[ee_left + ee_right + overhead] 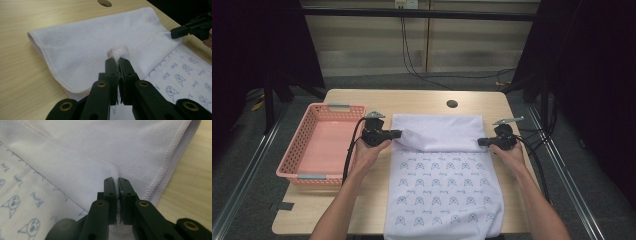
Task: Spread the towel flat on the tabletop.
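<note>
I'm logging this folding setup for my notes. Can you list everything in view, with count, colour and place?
cloth: one, white with a blue printed pattern, on the table's middle, far end folded back to show its plain side
basket: one, pink plastic, at the table's left edge
table: one, light wood, with a dark round hole near its far edge
cables: black, on the floor beyond the table
left gripper: one, black, shut on the cloth at the fold's left edge
right gripper: one, black, shut on the cloth at the fold's right edge
forearms: two, bare, coming in from the near side
</note>
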A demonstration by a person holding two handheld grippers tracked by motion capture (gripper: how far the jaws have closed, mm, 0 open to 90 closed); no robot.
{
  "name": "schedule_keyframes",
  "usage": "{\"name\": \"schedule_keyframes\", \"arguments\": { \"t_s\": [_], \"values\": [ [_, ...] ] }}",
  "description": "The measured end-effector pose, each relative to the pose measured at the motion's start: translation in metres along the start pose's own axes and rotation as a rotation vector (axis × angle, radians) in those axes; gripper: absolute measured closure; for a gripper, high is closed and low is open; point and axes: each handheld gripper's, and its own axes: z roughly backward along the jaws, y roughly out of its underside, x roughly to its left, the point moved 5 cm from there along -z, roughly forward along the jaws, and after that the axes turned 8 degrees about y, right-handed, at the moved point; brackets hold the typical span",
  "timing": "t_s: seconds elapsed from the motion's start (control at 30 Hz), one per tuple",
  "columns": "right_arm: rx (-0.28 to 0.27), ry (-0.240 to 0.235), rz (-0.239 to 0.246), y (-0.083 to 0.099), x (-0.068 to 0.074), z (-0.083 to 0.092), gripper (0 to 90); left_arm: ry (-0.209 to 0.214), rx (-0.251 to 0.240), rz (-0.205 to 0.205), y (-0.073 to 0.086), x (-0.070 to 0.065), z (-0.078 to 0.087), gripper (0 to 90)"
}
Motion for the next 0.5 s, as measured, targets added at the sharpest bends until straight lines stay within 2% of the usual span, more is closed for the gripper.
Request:
{"name": "schedule_keyframes", "arguments": {
  "t_s": [0.03, 0.07, 0.2, 0.27, 0.37, 0.5],
  "values": [
    [-0.009, -0.008, -0.006, -0.002, 0.0, 0.003, 87.0, 0.003, -0.01, 0.007, 0.0, 0.0, 0.001, 86.9],
    [-0.033, -0.012, -0.014, -0.005, 0.0, 0.007, 87.4, 0.003, 0.0, -0.002, 0.0, 0.0, 0.002, 87.0],
    [-0.125, -0.022, -0.068, -0.021, -0.007, 0.03, 87.6, 0.006, -0.022, -0.008, -0.005, -0.003, 0.01, 87.4],
    [-0.167, -0.018, -0.064, -0.031, -0.011, 0.045, 87.6, 0.004, -0.041, -0.008, -0.011, -0.006, 0.015, 87.5],
    [-0.236, -0.021, -0.07, -0.048, -0.013, 0.069, 87.7, 0.013, -0.063, -0.037, -0.023, -0.014, 0.028, 87.6],
    [-0.319, -0.03, -0.057, -0.067, -0.01, 0.102, 87.7, 0.033, -0.108, -0.096, -0.043, -0.035, 0.052, 87.6]
  ]
}}
